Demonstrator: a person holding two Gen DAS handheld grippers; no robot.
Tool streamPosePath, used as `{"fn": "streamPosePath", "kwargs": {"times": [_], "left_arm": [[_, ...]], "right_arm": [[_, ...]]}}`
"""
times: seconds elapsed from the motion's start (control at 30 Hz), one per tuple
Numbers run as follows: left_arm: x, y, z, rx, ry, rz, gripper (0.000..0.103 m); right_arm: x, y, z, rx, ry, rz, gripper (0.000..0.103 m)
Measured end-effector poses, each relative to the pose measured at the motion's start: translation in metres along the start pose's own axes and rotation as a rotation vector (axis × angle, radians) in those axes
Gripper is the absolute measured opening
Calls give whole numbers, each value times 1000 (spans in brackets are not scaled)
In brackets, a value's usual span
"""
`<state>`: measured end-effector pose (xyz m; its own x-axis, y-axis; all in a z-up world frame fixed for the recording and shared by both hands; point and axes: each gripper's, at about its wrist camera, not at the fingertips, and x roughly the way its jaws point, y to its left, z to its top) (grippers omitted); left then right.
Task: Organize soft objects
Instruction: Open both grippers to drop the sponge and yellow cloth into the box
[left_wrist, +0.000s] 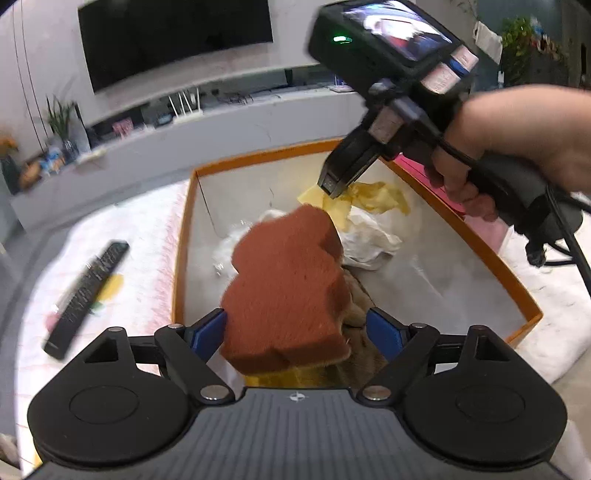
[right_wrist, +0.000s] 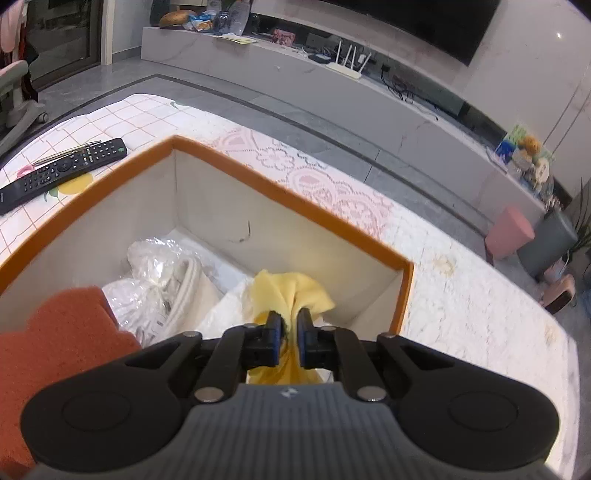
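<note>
Over the orange-rimmed box (right_wrist: 284, 192): lower each piece well inside before letting go, clear of the wrapped bundle (right_wrist: 159, 280) on its floor. Left gripper (left_wrist: 295, 328) spread wide around the red-brown sponge (left_wrist: 288, 291), long axis running away toward the box's far wall. Right gripper (right_wrist: 288, 332) pinched tight on the yellow cloth (right_wrist: 291, 291), bunched upward above the box's interior.

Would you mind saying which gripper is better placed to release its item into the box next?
Probably right: the right gripper already holds the yellow cloth low inside the box.
</note>
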<state>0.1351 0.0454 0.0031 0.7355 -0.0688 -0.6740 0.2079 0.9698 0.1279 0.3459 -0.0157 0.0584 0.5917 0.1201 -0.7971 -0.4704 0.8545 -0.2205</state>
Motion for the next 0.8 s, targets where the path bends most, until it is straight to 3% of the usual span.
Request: {"fn": "streamPosePath", "kwargs": {"times": [0.1, 0.2, 0.23, 0.47, 0.53, 0.63, 0.8], "left_arm": [[-4, 0, 1, 6, -26, 5, 101], [-9, 6, 2, -29, -48, 2, 102], [-12, 7, 2, -32, -61, 2, 102], [-27, 15, 16, -130, -134, -4, 102], [-34, 18, 20, -176, -159, -2, 102], [-42, 20, 24, -218, -196, -6, 102], [-52, 16, 28, -190, -234, 89, 102]], "right_arm": [[-2, 5, 5, -26, 1, -14, 13], [-7, 6, 9, -16, -13, -46, 53], [-8, 7, 10, -7, -24, -55, 60], [-34, -4, 11, 62, -98, -5, 80], [-46, -10, 9, 80, -135, 14, 90], [-64, -24, 4, 111, -183, 41, 95], [-90, -55, -14, 154, -228, 58, 98]]}}
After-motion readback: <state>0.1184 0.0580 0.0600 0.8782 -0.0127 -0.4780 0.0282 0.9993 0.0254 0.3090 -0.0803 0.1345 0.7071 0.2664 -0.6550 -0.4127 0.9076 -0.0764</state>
